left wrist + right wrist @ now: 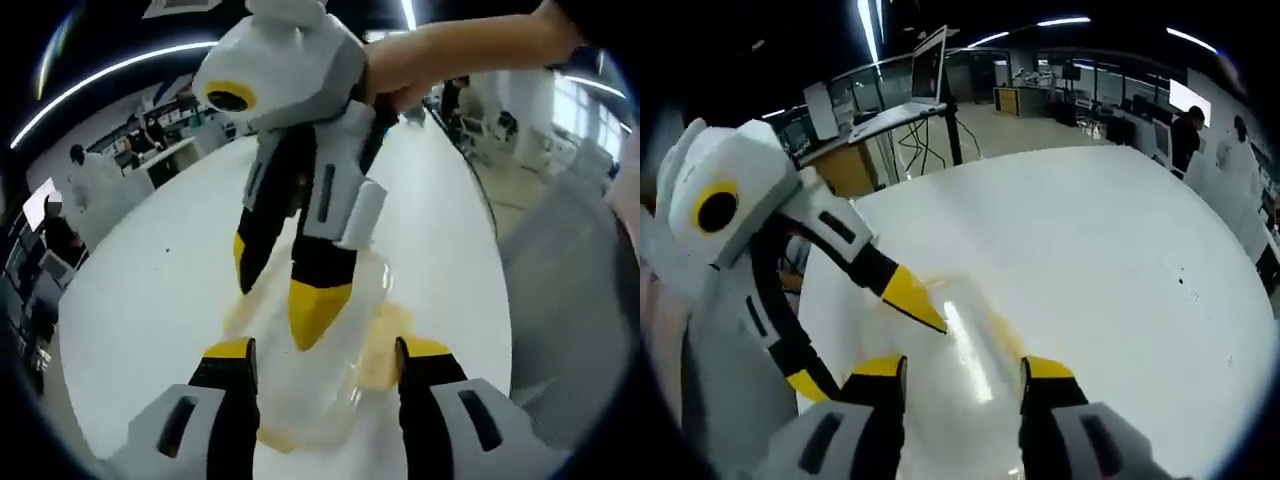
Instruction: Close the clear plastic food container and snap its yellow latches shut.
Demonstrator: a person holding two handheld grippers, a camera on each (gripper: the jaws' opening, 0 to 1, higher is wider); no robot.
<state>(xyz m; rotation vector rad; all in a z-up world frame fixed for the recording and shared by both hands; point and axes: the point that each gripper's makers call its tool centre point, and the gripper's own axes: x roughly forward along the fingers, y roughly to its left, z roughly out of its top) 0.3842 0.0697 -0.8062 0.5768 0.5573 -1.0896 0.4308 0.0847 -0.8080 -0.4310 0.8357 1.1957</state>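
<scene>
No text, label, brand or number can be read on anything here.

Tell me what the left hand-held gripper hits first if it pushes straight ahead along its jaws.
Most likely the clear plastic container lying between its open jaws, with the right hand-held gripper pressing down on it just beyond. Depth is hard to judge here.

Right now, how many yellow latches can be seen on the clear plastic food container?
2 show in the left gripper view on the clear plastic food container: one yellow latch on its left side, one on its right. The right claw hangs over the lid and may hide others.
</scene>
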